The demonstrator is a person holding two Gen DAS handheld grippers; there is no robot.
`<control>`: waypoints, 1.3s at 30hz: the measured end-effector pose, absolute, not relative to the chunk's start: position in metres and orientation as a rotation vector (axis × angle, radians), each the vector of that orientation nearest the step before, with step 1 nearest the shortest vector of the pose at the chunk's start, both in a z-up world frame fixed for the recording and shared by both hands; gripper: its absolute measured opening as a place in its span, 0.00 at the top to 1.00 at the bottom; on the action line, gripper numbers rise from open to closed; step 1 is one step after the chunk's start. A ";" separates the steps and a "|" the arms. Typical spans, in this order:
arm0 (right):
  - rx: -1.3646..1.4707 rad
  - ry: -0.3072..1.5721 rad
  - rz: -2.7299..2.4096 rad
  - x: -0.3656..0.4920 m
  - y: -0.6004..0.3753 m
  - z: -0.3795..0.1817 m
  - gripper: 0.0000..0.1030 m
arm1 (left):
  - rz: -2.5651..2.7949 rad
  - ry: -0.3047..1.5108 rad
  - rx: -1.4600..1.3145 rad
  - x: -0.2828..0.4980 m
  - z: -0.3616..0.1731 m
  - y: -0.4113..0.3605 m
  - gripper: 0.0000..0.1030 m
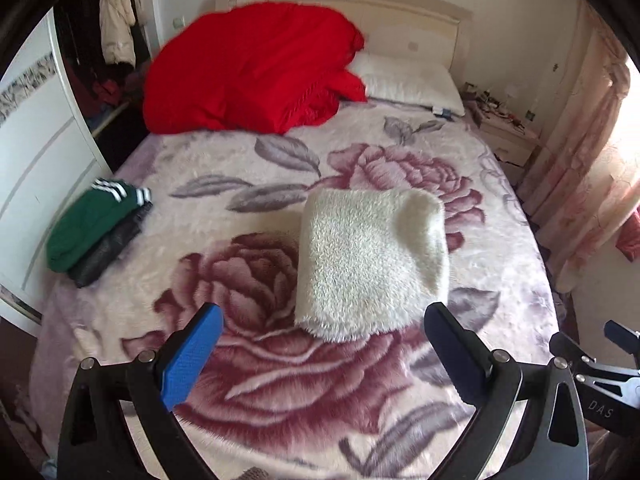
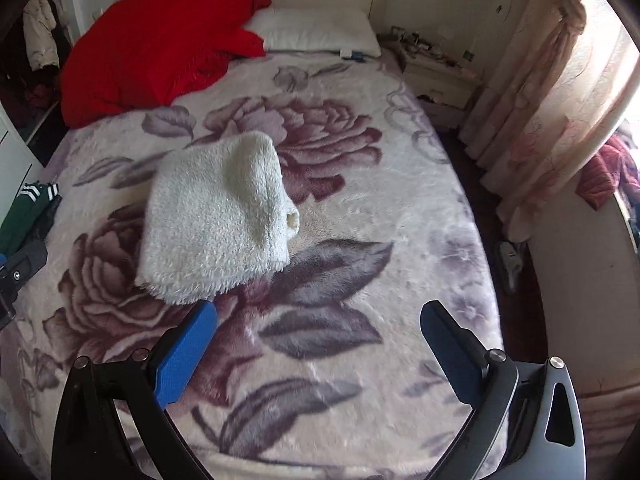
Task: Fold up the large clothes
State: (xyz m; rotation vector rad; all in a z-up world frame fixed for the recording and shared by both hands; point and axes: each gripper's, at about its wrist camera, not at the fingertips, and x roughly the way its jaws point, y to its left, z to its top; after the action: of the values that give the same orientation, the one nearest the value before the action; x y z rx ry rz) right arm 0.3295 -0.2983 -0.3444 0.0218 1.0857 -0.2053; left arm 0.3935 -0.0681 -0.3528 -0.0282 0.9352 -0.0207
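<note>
- Left tool spread wide, blue pads apart, nothing between them, hanging above the bed.
- Right tool the same story: fully released, empty, looking down on the floral blanket.
- Just beyond both sets of fingers sits the fluffy white garment, folded into a compact block, lying free in the middle of the bed on the big rose print.
- From the right wrist view, a small rolled end of it pokes out on its right side.
- Off at the left edge of the bed, a folded green garment with white stripes rests on top of a dark folded piece.
- Further back, a bulky red quilt is heaped by the headboard, with a white pillow just beside it.
- Beyond the pillow, a cluttered nightstand; pink curtains on the right.
</note>
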 end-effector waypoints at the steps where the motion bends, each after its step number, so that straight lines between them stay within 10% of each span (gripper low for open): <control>1: 0.029 1.077 -0.205 0.316 -0.298 -0.327 0.00 | -0.018 0.922 -0.018 0.382 -0.339 -0.069 0.00; 18: 0.030 0.834 -0.206 0.092 -0.280 -0.077 0.00 | -0.075 0.731 0.022 0.182 -0.149 -0.082 0.00; 39: 0.031 0.668 -0.138 -0.053 -0.255 0.057 0.00 | 0.013 0.664 -0.016 0.090 -0.073 -0.065 0.00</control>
State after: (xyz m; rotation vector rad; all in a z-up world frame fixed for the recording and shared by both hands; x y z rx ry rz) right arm -0.0526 -0.2551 0.0569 0.0313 0.6681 -0.1382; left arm 0.0900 -0.0649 -0.0729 -0.0163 0.6639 0.0127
